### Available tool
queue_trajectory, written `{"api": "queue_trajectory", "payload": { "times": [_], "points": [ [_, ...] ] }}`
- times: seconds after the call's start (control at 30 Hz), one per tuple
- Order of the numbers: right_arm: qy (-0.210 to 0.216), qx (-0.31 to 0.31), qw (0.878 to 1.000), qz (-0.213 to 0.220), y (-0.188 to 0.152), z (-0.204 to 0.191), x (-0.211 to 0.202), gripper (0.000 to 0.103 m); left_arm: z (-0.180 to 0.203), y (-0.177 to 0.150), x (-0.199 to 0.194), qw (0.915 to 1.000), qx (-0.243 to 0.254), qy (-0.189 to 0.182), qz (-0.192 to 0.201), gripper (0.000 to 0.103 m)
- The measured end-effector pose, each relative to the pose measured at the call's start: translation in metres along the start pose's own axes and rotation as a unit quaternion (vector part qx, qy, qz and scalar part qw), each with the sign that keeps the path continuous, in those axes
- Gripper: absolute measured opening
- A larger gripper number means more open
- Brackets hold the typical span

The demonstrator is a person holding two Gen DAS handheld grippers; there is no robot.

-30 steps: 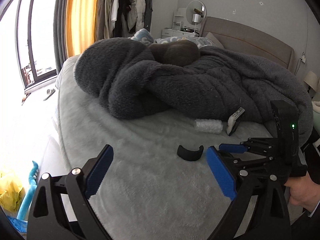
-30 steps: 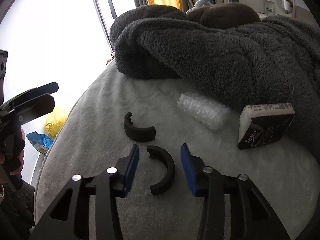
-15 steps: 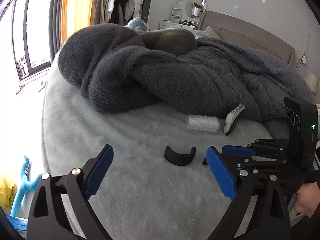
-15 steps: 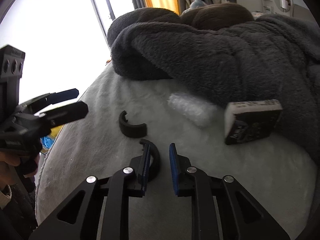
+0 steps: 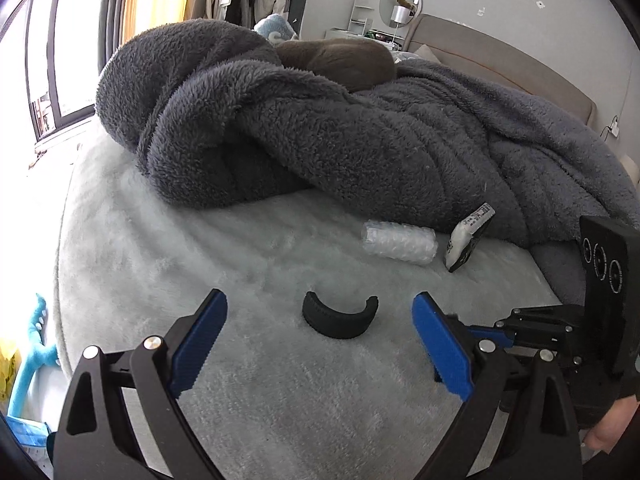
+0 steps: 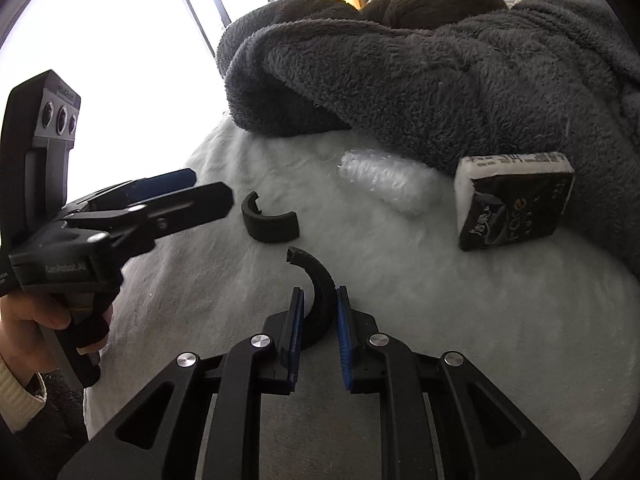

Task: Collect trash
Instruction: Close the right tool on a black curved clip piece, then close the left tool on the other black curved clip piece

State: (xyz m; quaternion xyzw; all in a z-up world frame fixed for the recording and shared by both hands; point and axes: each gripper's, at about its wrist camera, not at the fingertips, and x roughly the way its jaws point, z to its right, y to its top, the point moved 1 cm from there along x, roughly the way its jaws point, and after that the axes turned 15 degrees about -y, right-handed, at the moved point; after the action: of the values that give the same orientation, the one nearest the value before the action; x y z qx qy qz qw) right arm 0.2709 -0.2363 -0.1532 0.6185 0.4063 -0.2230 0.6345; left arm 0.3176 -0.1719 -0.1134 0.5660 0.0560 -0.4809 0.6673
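- The right gripper [image 6: 318, 312] has its jaws closed on a curved black rubber piece [image 6: 316, 280]; the piece stands between the pads, so it can be lifted off the bed [image 6: 440, 340].
- The left gripper [image 5: 320, 344] has its jaws wide open, with a second black piece [image 5: 340, 316] lying just ahead between them, probably the next pick.
- A bubble-wrap roll [image 5: 398, 242] and a tissue packet [image 5: 468, 236] lie farther ahead, near the blanket [image 5: 360, 140].

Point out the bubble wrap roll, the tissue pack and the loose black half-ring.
bubble wrap roll [image 5: 398, 242], left wrist view, middle.
tissue pack [image 6: 514, 210], right wrist view, front face.
loose black half-ring [image 5: 340, 317], left wrist view, curved middle.
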Motion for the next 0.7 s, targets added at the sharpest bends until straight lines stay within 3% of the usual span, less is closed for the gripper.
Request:
{"api": "queue_trajectory", "payload": {
  "times": [0.17,0.23,0.7],
  "points": [
    [0.001,-0.005,1.000,0.003,0.002,-0.003,-0.004,0.009,0.002,-0.003,0.012,0.9999,0.002,0.000,-0.013,0.094],
    [-0.002,-0.002,1.000,0.006,0.001,0.001,-0.007,0.009,0.004,-0.003,0.017,0.9998,0.006,-0.001,-0.020,0.083],
    [-0.014,0.026,0.999,0.028,-0.006,0.036,-0.032,0.008,0.004,-0.002,0.040,0.9986,0.006,0.020,-0.048,0.065]
  ]
}}
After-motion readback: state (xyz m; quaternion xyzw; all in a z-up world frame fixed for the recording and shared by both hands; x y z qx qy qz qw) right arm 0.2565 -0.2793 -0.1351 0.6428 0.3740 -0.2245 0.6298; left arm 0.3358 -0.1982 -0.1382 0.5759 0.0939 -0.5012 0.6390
